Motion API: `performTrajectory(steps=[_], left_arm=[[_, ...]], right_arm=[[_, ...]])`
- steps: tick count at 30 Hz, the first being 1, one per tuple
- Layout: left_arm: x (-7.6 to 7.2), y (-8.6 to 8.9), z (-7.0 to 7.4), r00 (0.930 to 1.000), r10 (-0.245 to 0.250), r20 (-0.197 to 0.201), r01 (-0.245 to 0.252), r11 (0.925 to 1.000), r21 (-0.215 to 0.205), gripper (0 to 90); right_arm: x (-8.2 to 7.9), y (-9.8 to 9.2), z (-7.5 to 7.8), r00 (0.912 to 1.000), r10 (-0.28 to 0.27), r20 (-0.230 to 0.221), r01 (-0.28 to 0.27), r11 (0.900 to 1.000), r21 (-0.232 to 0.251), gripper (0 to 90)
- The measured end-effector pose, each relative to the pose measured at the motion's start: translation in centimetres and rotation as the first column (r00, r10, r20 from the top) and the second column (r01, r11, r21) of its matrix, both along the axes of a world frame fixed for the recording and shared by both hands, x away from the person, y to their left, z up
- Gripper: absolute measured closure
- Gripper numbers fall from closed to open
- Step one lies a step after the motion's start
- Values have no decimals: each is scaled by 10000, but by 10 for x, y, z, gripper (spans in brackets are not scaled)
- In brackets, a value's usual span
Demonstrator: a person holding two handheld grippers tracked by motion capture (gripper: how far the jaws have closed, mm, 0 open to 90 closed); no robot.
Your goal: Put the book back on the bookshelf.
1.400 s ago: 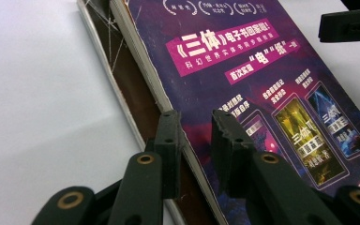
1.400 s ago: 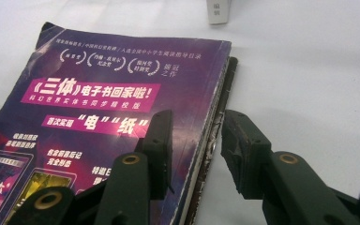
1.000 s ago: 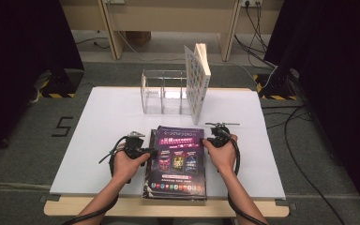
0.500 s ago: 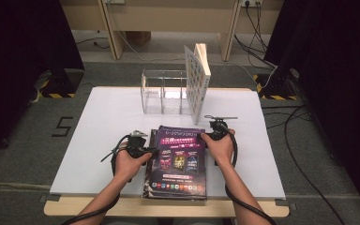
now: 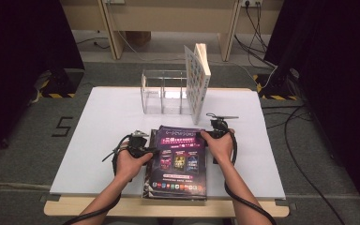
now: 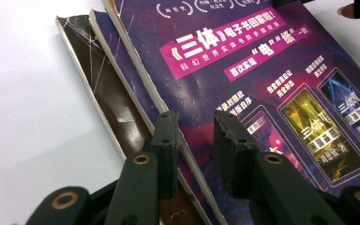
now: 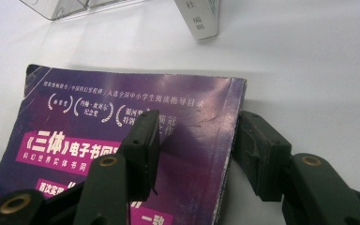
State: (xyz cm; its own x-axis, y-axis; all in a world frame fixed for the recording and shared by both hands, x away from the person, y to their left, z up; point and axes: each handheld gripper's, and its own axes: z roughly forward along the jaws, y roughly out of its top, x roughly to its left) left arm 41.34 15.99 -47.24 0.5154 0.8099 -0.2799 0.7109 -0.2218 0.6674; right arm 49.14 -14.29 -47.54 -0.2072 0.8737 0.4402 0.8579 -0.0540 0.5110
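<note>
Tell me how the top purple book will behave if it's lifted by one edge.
The top book is probably a soft paperback: its cover looks thin and creased, so it may sag or flop open. Its glossy cover could slip between the jaws. It lies on a fanned stack, so lifting may drag the lower books askew.

Top book (image 5: 180, 157) purple, magenta title band; table (image 5: 103, 122) white; jaws black.
</note>
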Motion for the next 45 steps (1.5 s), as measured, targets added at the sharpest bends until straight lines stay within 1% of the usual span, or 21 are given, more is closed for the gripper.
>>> performTrajectory(steps=[2,5,7,8,10,12,14,16,18,22,24,25,29,30,35,36,39,41,45], left_arm=[[0,0,0,10000,-26,-33,26,10000,18,706],[0,0,0,10000,2,-45,-2,10000,10,707],[0,0,0,10000,20,-6,-20,10000,2,708],[0,0,0,10000,16,8,-16,10000,16,708],[0,0,-1,10000,12,24,-12,10000,13,709],[-1,0,-1,10000,-7,21,7,10000,5,709],[-1,0,-1,10000,13,54,-13,10000,39,709],[-1,-1,-1,10000,14,83,-15,10000,85,708],[-1,-1,0,9999,-18,100,17,9999,143,707],[-1,-1,0,9999,-2,109,0,9999,170,707],[-1,-1,1,9999,-42,121,39,9997,243,707],[-2,-1,0,9999,-37,146,34,9997,241,707],[-3,0,0,9998,-62,189,58,9998,186,706],[-3,0,0,9998,-67,200,64,9998,174,706],[-4,0,-1,9996,-120,263,115,9997,200,704],[-4,0,-1,9992,-195,342,187,9995,251,703],[-5,-1,-1,9988,-205,452,190,9993,328,700],[-5,0,-1,9986,-211,484,196,9994,301,699],[-6,1,-1,9986,-269,465,259,9994,212,690]], right_arm=[[-1,1,1,9999,35,154,-32,9998,-193,536],[-4,4,8,9982,137,592,-90,9968,-789,631],[-7,6,14,9966,232,787,-143,9936,-1121,666],[-8,7,17,9963,260,820,-158,9924,-1220,679],[-10,8,22,9943,266,1030,-133,9918,-1271,703],[-13,8,28,9926,287,1178,-147,9929,-1182,725],[-16,7,34,9906,314,1334,-194,9957,-909,746],[-17,8,37,9917,409,1221,-325,9970,-697,751],[-18,9,37,9907,613,1213,-528,9960,-721,750],[-18,10,36,9912,673,1140,-579,9948,-837,755],[-17,10,37,9918,763,1022,-691,9950,-719,774],[-16,9,37,9913,836,1021,-785,9955,-530,782],[-16,11,43,9899,1064,936,-1026,9937,-444,803],[-17,11,45,9905,1067,867,-1044,9940,-315,806],[-20,12,55,9888,1155,949,-1157,9933,-30,817],[-21,12,56,9884,1176,960,-1179,9930,-21,818],[-23,13,61,9868,1251,1030,-1256,9921,-15,820],[-25,15,63,9853,1310,1097,-1314,9913,-35,823],[-28,14,67,9868,1132,1162,-1170,9928,264,832]])
